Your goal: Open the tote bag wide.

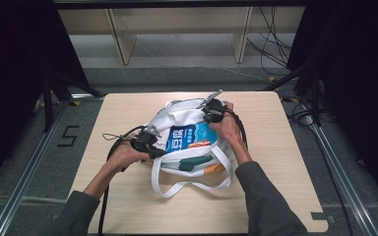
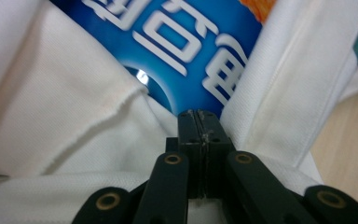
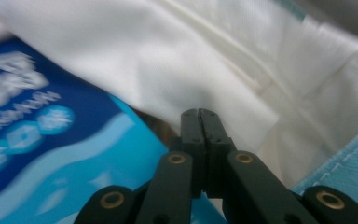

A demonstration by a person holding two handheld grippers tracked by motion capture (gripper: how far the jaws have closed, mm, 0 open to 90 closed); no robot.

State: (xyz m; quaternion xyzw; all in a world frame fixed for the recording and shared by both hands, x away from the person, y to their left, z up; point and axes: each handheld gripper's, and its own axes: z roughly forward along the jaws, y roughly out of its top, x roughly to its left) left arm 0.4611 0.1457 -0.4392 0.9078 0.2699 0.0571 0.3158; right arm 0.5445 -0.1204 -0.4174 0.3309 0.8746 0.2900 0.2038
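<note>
A white tote bag [image 1: 177, 115] lies on the wooden table [image 1: 275, 147] with its mouth spread open. Inside it lies a blue snack packet [image 1: 189, 137] with white lettering. My left gripper [image 1: 158, 153] is at the near left end of the mouth, and the cloth [image 2: 51, 116] folds in to its shut jaws [image 2: 198, 114] in front of the packet [image 2: 186, 42]. My right gripper [image 1: 207, 116] sits at the far right rim. Its jaws [image 3: 200, 112] are shut against the white cloth [image 3: 168, 56], with the packet [image 3: 42, 140] just to their left.
The bag's white handles [image 1: 187, 186] loop towards the front edge. A dark green item [image 1: 194, 163] and an orange one [image 1: 214, 168] lie at the bag's near side. Cables [image 1: 270, 44] run over the floor at the back right. Wooden shelf legs [image 1: 123, 44] stand behind the table.
</note>
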